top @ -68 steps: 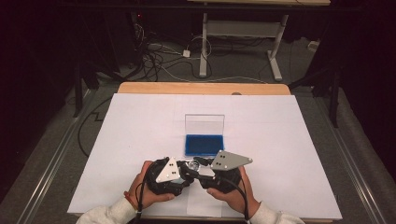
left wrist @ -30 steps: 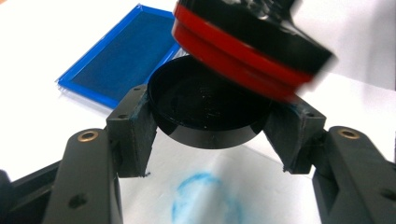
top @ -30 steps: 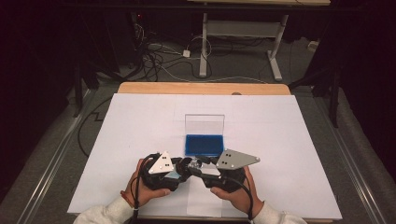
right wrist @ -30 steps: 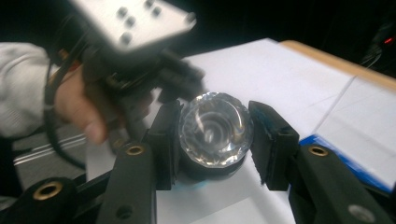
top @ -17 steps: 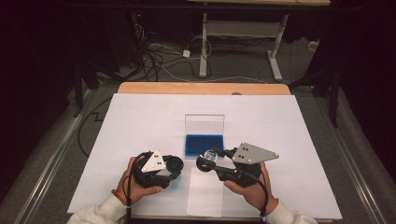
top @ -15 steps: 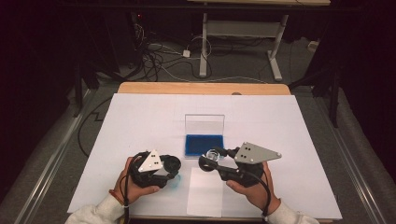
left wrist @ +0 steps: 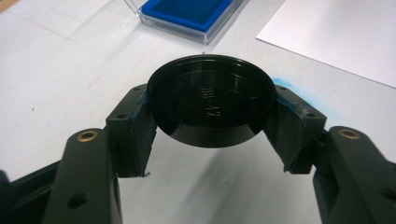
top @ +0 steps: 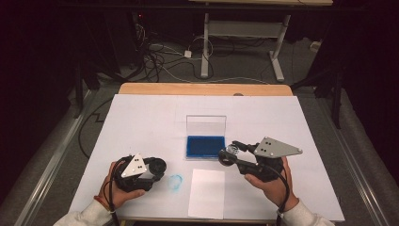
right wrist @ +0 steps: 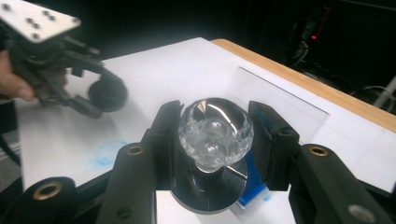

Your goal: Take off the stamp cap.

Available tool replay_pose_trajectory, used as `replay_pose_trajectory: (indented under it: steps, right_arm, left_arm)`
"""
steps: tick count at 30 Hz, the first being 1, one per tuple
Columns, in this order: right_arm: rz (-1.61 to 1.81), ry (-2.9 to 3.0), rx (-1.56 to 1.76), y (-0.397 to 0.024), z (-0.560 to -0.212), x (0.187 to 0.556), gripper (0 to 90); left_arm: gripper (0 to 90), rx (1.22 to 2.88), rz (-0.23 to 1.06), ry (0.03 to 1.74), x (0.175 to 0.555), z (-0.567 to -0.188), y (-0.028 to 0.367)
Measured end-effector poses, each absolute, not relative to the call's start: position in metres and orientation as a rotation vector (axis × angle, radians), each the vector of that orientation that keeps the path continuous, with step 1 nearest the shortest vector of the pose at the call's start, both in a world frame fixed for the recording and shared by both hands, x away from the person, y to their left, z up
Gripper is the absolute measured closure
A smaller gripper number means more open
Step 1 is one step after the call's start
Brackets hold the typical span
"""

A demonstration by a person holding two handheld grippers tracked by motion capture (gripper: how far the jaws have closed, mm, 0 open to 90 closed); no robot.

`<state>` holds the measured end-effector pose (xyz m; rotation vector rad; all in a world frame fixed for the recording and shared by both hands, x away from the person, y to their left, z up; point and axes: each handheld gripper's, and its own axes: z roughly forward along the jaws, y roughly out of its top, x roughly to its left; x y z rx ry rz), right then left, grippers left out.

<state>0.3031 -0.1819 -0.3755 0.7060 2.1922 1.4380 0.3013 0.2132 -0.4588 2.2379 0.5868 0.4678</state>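
There are two grippers. The left gripper (left wrist: 210, 135) squeezes one round black lid (left wrist: 211, 105) just above the white table (top: 141, 117). The right gripper (right wrist: 215, 140) squeezes one clear glass stamp (right wrist: 215, 130) (it has a dark round base) over one open box (top: 205, 147) holding a blue pad. One white paper (top: 207, 194) lies nearby.

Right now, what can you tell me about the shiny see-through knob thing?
The clear knob looks like cut glass or clear plastic, rounded, with many small flat faces that catch the light. Below it a thin neck joins a round dark disc that looks shiny, with a fine pin sticking out beside the neck. The right gripper holds it up off the white table, one black pad pressing on each side. In the high view it sits just in front of the open blue stamp pad case.
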Motion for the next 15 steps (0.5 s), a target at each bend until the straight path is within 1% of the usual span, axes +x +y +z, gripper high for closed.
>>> replay_pose_trajectory:
  steps: [7, 15]
  right_arm:
    - [1.408, 2.177, 0.735, -0.190, -0.377, 0.311, 56.9]
    - [1.401, 2.196, 0.741, -0.194, -0.380, 0.320, 56.9]
  left_arm:
    - [37.1, 2.210, 0.457, 0.617, 0.295, -0.459, 0.224]
    - [37.1, 2.190, 0.470, 0.629, 0.291, -0.456, 0.228]
